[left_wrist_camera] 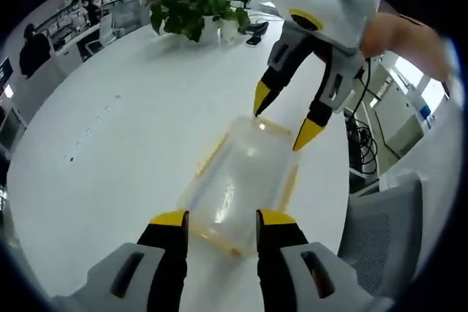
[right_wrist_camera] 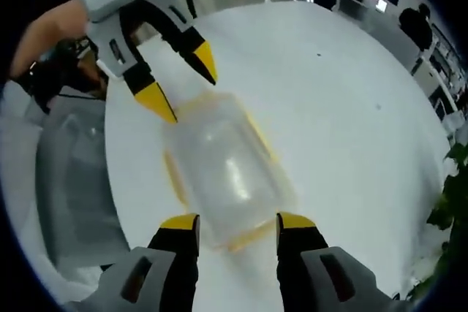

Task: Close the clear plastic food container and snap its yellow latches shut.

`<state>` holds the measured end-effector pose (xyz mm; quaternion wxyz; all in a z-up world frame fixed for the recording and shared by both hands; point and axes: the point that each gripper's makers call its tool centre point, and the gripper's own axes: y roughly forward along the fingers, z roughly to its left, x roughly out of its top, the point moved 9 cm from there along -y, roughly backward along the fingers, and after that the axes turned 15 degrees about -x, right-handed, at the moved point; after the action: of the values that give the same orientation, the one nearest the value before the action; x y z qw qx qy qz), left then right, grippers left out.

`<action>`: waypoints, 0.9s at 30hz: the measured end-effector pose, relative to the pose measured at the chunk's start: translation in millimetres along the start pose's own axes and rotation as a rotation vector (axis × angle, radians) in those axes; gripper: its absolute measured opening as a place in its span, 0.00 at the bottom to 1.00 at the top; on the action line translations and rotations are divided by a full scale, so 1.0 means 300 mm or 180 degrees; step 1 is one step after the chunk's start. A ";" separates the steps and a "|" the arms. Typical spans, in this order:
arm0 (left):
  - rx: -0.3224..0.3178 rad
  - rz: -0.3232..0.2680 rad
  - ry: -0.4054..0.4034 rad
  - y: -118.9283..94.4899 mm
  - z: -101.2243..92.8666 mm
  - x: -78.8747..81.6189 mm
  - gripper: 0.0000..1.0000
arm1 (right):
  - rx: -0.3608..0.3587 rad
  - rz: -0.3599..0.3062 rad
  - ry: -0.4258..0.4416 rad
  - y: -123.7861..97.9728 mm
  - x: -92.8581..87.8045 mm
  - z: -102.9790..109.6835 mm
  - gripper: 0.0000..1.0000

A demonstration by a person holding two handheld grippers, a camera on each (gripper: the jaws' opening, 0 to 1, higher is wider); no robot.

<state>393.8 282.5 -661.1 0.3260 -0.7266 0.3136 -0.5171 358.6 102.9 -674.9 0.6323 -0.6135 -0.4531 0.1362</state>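
My left gripper (left_wrist_camera: 221,218) holds its jaws apart; my right gripper (left_wrist_camera: 284,122) faces it from 1 o'clock, jaws spread too

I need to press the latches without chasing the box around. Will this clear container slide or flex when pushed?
Likely it slides: the container looks empty and light, resting on a smooth white table. Its thin clear lid probably flexes under a push. With the left gripper and right gripper at opposite ends, bracing seems possible.
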 end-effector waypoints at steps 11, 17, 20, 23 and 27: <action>0.0004 0.0104 0.0262 0.012 0.005 0.002 0.35 | 0.0002 -0.0020 -0.0221 0.005 0.003 0.000 0.39; -0.0046 0.0104 0.0329 0.019 0.005 0.007 0.36 | 0.0059 -0.0059 -0.0251 0.010 0.016 0.008 0.39; -0.0074 0.0086 0.0398 0.025 0.004 0.011 0.36 | 0.0080 -0.0075 -0.0298 0.011 0.022 0.012 0.39; -0.0094 0.0093 0.0468 0.032 0.002 0.016 0.36 | 0.0102 -0.0098 -0.0312 0.013 0.029 0.015 0.38; -0.0119 0.0063 0.0511 0.039 0.000 0.026 0.35 | 0.0130 -0.0142 -0.0339 0.014 0.041 0.021 0.38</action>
<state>394.6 269.3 -666.2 0.2913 -0.6857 0.3555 -0.5645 362.5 116.9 -674.8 0.6226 -0.5820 -0.4968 0.1638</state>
